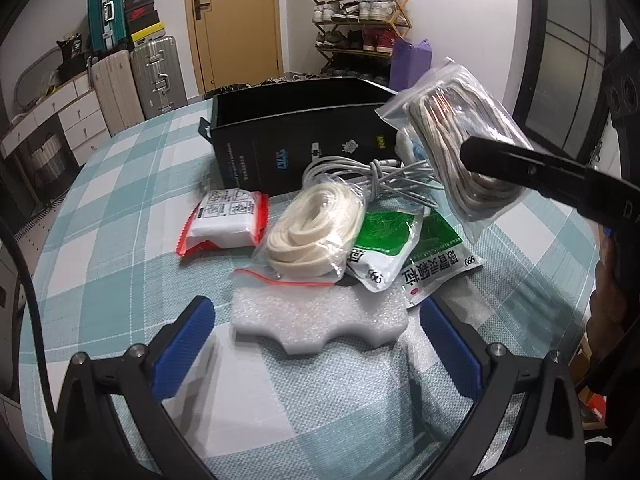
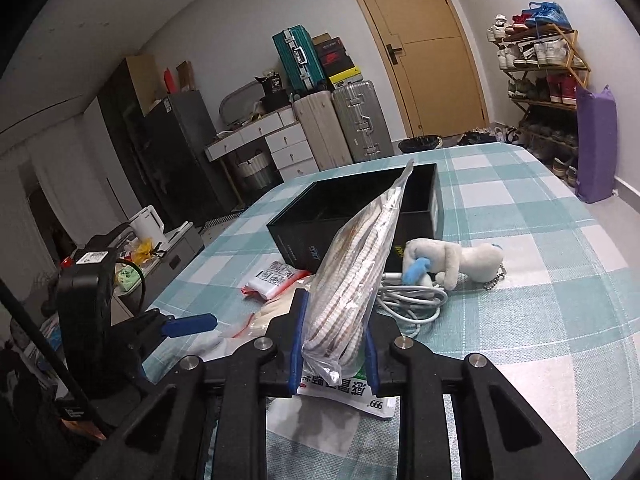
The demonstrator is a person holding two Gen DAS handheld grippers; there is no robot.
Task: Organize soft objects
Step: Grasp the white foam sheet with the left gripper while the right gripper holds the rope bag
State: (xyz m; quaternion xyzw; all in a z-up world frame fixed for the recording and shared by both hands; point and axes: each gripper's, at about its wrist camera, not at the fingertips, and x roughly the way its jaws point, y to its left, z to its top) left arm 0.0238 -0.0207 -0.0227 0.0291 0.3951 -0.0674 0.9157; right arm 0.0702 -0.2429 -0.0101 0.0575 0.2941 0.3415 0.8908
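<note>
Gripping bagged cord (image 2: 352, 280) aloft, right gripper (image 2: 334, 344); left gripper (image 1: 316, 344) fingers wide, angled down.

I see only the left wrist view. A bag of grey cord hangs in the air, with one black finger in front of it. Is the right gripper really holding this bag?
Observer: Yes. In the right wrist view the right gripper is shut on the cord bag, with a blue pad pressing on each side.
Operator: What lies behind the bag, next to the box?
Observer: A white plush toy with a blue part and a small chain lies on the cloth beside the black box.
Operator: Is anything in the box?
Observer: The part of its inside that shows looks dark and bare, but the bag hides the rest.
</note>
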